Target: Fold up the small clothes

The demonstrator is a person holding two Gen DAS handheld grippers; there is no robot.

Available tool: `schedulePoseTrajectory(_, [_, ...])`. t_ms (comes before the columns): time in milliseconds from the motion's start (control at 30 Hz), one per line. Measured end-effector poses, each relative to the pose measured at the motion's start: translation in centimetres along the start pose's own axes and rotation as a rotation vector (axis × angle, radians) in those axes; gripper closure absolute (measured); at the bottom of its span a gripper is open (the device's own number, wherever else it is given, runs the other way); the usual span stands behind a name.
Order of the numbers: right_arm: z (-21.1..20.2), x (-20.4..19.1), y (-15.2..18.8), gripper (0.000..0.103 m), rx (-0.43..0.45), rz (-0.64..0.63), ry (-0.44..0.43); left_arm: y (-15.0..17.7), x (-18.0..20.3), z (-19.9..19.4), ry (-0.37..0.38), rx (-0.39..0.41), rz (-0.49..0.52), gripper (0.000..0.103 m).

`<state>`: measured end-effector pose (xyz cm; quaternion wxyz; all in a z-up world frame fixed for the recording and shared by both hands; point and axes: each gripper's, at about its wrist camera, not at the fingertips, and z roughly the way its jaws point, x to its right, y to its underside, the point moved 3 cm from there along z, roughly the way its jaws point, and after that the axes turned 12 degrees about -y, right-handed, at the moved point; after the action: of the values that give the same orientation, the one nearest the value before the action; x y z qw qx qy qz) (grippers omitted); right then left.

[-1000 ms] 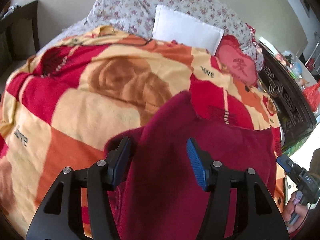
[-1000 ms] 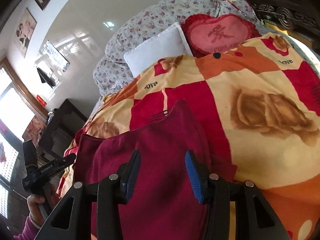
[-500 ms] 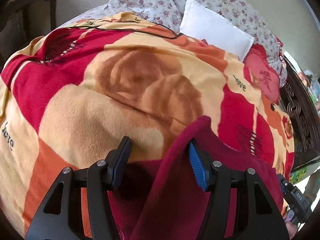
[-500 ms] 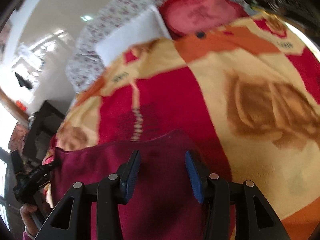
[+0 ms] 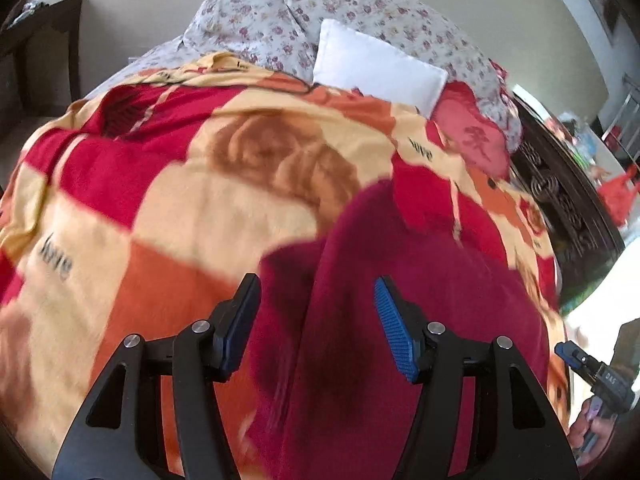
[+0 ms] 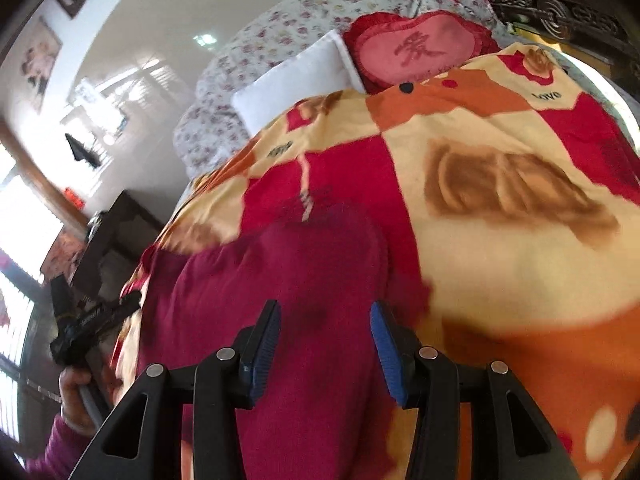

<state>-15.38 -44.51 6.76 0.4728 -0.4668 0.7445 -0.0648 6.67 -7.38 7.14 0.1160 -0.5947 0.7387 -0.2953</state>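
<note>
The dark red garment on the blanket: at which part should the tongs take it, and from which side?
The dark red garment lies flat on the blanket. Probably grip its far rounded edge, where the cloth ends against the blanket. Come from above and slightly beyond, one finger sliding under the hem. Both tongs are open now.

Open blanket ahead of both my grippers, clutter only at the head of the bed.

I see bare blanket (image 5: 168, 216) left of the maroon garment (image 5: 400, 320) and more of it (image 6: 520, 280) to its right. At the bed's head end, a white pillow (image 5: 376, 68), heart cushion (image 6: 420, 50) and floral pillows (image 5: 260, 28) block the way; a dark carved frame (image 5: 560, 200) bounds the right edge.
</note>
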Motion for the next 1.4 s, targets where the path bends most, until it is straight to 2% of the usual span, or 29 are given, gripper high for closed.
schedulePoseTrajectory(167, [-1.8,-0.9,5.5,0.058,-0.038,0.01,-0.04,4.8,-1.4,-2.2,0.055,-0.056,0.018,0.044])
schedulePoseTrajectory(300, [-1.2,-0.4,7.8,0.058,-0.055,0.031,-0.041,8.1,-1.5,-2.7,0.08,-0.096,0.071,0.044])
schedulePoseTrajectory(433, [-0.6,0.1,8.3,0.058,-0.057,0.045,-0.037,8.7,-1.5,-2.6,0.126,-0.104,0.062,0.044])
schedulePoseTrajectory(633, [0.0,0.2,7.8,0.058,-0.068,0.037,-0.041,8.6,-1.2,-1.3,0.127,-0.124,0.055,0.044])
schedulePoseTrajectory(700, [0.2,0.1,7.6,0.059,-0.069,0.028,-0.042,8.7,-0.9,-1.2,0.165,-0.126,0.049,0.044])
schedulePoseTrajectory(733, [0.2,0.1,7.6,0.069,-0.067,0.025,-0.043,8.8,-0.6,-1.1,0.178,-0.127,0.058,0.044])
schedulePoseTrajectory(767, [0.2,0.0,7.6,0.077,-0.061,0.011,-0.03,8.9,-0.4,-1.0,0.186,-0.135,0.075,0.05])
schedulePoseTrajectory(800, [0.1,0.0,7.6,0.09,-0.056,0.007,-0.024,9.2,0.0,-0.9,0.188,-0.148,0.102,0.06])
schedulePoseTrajectory(833, [-0.1,0.0,7.5,0.095,-0.05,0.007,-0.031,9.5,0.2,-0.9,0.176,-0.149,0.124,0.064])
schedulePoseTrajectory(900, [-0.5,-0.1,7.7,0.096,-0.038,0.012,-0.045,9.8,0.1,-1.0,0.155,-0.138,0.165,0.081])
schedulePoseTrajectory(1000, [-1.5,-0.5,8.2,0.097,-0.031,0.015,-0.055,10.2,-0.6,-1.9,0.174,-0.133,0.179,0.088])
schedulePoseTrajectory(1100, [-2.7,-0.9,9.0,0.097,-0.035,0.025,-0.088,11.1,-0.6,-2.9,0.178,-0.12,0.241,0.089])
schedulePoseTrajectory(1200, [-2.9,-1.2,10.2,0.097,-0.066,0.007,-0.072,12.4,-0.8,-2.8,0.137,-0.112,0.314,0.089])
schedulePoseTrajectory(1333, [-1.9,0.7,11.2,0.097,-0.099,0.064,-0.05,12.1,-2.0,-1.7,0.144,-0.144,0.225,0.089])
schedulePoseTrajectory(1400, [-2.1,0.6,11.1,0.097,-0.102,0.057,-0.048,11.7,-2.1,-2.4,0.141,-0.122,0.213,0.089])
